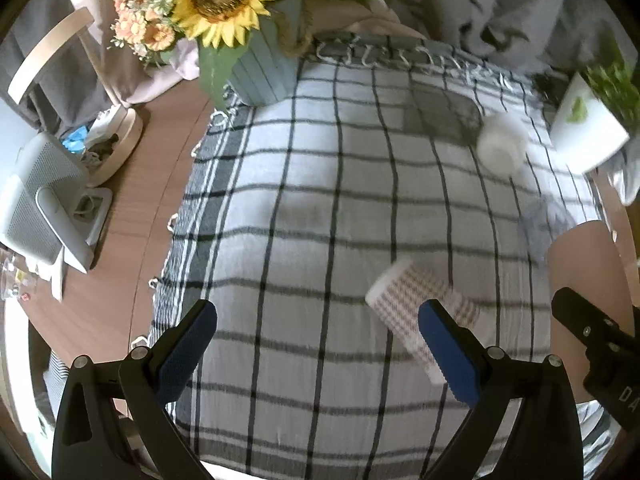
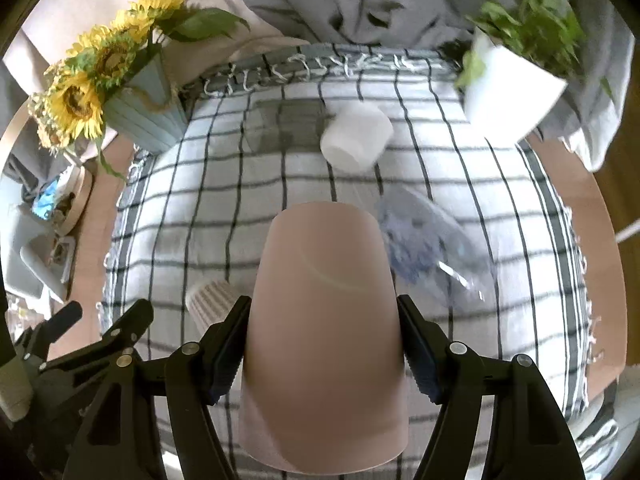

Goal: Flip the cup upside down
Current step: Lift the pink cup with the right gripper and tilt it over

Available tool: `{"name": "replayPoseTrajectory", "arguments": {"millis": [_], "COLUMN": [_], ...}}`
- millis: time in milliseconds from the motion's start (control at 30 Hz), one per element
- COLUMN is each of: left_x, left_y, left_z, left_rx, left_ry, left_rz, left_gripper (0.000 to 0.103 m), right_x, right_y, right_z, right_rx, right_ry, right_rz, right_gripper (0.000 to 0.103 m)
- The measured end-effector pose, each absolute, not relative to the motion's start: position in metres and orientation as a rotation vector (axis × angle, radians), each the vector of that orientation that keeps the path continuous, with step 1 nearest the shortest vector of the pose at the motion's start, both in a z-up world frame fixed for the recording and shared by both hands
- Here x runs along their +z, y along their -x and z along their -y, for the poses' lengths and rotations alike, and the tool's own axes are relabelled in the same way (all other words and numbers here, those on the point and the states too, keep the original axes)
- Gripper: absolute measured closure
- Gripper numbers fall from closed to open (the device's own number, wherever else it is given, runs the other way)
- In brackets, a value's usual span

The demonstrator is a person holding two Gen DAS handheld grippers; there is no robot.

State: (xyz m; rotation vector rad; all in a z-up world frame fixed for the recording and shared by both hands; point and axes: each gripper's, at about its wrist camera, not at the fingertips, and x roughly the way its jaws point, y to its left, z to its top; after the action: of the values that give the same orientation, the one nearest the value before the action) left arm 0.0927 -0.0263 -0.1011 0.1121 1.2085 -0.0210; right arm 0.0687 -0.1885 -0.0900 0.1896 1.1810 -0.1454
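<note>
Right tool (image 2: 324, 344) pinching pink cup (image 2: 324, 320) sideways above checked cloth (image 2: 500, 200); left tool (image 1: 316, 344) spread, holding nothing; no legible writing

On my screen the left gripper (image 1: 318, 344) had black plastic arms with round silver screws and blue textured pads (image 1: 448, 354) on the fingers. The right gripper (image 2: 324, 344) was of the same black frame, with silver screws and dark ribbed pads (image 2: 228, 354). White letters were printed on its body.
</note>
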Motion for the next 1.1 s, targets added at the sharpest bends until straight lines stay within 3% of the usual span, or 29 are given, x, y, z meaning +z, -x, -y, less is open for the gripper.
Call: {"name": "replayPoseTrajectory", "arguments": {"millis": [533,1100], "left_x": [-0.150,-0.146], "left_y": [-0.055,-0.051], "left_z": [0.033,0.035], "left_rx": [0.012,0.002], "left_ry": [-0.188,-0.163], "left_rz": [-1.329,-1.320], "left_gripper": [0.000,0.000], "right_x": [-0.156,-0.153], "right_y": [-0.030,-0.011], "right_z": [0.187,0.187], "right_rx": [-0.148,-0.145], "right_ry": [-0.201,-0.215], "right_rz": [-1.336,-1.325], "right_gripper": [0.037,0.038]}}
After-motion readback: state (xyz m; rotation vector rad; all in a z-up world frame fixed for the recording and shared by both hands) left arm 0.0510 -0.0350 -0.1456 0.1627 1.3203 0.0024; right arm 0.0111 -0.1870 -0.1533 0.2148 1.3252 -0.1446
